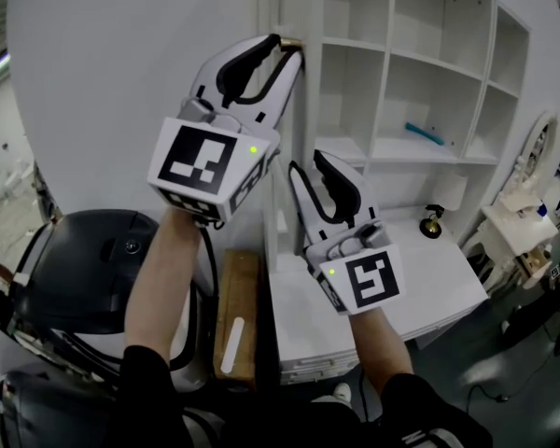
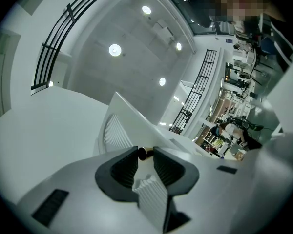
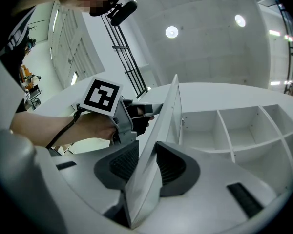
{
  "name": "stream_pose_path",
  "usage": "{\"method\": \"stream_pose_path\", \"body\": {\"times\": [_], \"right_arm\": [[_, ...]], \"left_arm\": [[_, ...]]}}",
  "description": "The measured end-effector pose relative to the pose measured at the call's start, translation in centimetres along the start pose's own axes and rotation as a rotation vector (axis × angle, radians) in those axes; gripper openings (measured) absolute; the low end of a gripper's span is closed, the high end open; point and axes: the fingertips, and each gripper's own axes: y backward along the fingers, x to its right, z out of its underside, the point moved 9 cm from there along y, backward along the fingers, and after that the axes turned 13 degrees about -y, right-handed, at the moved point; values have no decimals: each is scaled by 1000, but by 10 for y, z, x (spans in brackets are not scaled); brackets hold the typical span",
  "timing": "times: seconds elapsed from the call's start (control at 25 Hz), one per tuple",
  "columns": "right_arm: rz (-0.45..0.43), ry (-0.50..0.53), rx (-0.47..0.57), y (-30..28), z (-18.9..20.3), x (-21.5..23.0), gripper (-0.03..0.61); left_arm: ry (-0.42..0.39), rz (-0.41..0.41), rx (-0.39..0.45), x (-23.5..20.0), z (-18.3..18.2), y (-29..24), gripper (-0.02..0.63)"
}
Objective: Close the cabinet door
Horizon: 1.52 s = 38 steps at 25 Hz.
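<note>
The white cabinet door (image 1: 278, 194) stands open, edge-on to me, beside the open shelves (image 1: 420, 82). My left gripper (image 1: 289, 49) is raised at the door's upper part and shut on its small brass knob (image 1: 295, 43). In the left gripper view the knob (image 2: 142, 153) sits pinched between the dark pads, with the door panel (image 2: 129, 123) just beyond. Lower down, my right gripper (image 1: 306, 162) straddles the door's free edge. In the right gripper view the door (image 3: 166, 116) fills the gap between the pads (image 3: 124, 162), which lie against both its faces. The left gripper's marker cube (image 3: 103, 95) shows behind the door.
A blue item (image 1: 424, 133) lies on a middle shelf. A white desk top (image 1: 429, 283) below the shelves carries a small dark and brass object (image 1: 433, 222). A wooden box (image 1: 238, 315) and a black rounded seat (image 1: 84, 269) are low on the left.
</note>
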Motion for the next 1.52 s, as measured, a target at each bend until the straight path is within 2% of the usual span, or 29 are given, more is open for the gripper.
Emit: {"method": "stream_pose_path", "body": {"times": [0.68,1.52], "right_arm": [[39,-81,50,24,0,50,110],[78,-197,54,44,11,152,100]], "left_arm": [[28,47,23,34,3,-40,95],[43,55,1,90,21,-119,91]]}}
